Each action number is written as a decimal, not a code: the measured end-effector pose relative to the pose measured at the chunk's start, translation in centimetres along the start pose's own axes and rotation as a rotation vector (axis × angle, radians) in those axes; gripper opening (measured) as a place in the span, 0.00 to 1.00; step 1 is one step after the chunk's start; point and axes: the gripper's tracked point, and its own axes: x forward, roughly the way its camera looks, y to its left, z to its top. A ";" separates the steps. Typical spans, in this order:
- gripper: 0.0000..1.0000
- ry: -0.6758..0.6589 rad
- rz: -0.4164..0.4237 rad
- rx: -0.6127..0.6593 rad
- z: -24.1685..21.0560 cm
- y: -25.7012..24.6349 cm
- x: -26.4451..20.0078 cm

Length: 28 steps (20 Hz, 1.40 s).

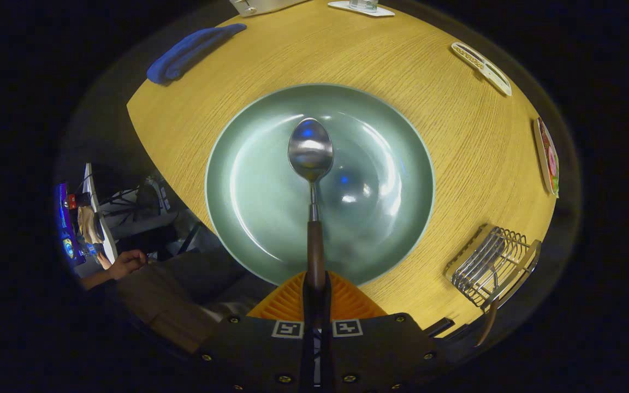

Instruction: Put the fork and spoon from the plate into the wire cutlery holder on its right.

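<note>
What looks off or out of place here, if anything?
Nothing stands out. The gripper is shut on the spoon by its wooden handle, bowl out over the plate, which shows no spill or damage. The wire cutlery holder sits on the table with a wooden handle sticking out.

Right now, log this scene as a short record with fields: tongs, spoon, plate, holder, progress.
tongs: tongs shut on the spoon's wooden handle
spoon: spoon held out ahead of the tongs, bowl above the plate's middle
plate: green plate on the wooden table, nothing else on it
holder: wire cutlery holder to the plate's right, already holding a wooden-handled utensil, its type unclear
progress: spoon gripped, not yet in the holder
</note>
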 end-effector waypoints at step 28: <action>0.05 0.049 0.048 0.098 -10.1 -11.6 -17.6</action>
